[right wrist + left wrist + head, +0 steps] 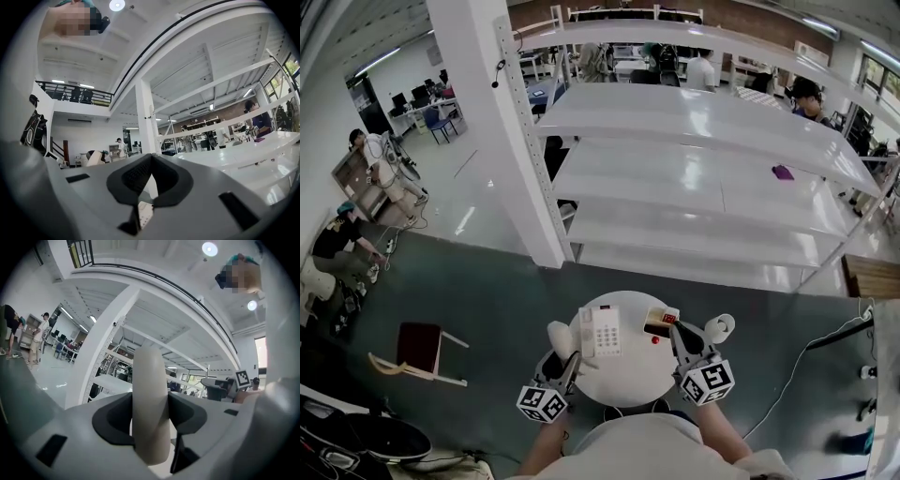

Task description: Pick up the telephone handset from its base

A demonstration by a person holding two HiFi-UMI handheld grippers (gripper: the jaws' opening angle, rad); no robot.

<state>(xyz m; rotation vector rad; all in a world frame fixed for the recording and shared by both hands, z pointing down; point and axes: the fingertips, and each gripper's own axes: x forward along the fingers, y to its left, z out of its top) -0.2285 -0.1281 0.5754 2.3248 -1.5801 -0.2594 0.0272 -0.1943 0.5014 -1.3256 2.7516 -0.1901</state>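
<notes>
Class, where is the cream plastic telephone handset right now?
Head view, left: cream handset clamped in the left gripper, beside the white keypad base on the round white table.

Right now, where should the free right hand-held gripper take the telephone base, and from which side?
Probably across its narrow width at the near end of the telephone base, coming from the person's side. It lies flat on the round table, long axis pointing away, and a small box sits near its right edge.
</notes>
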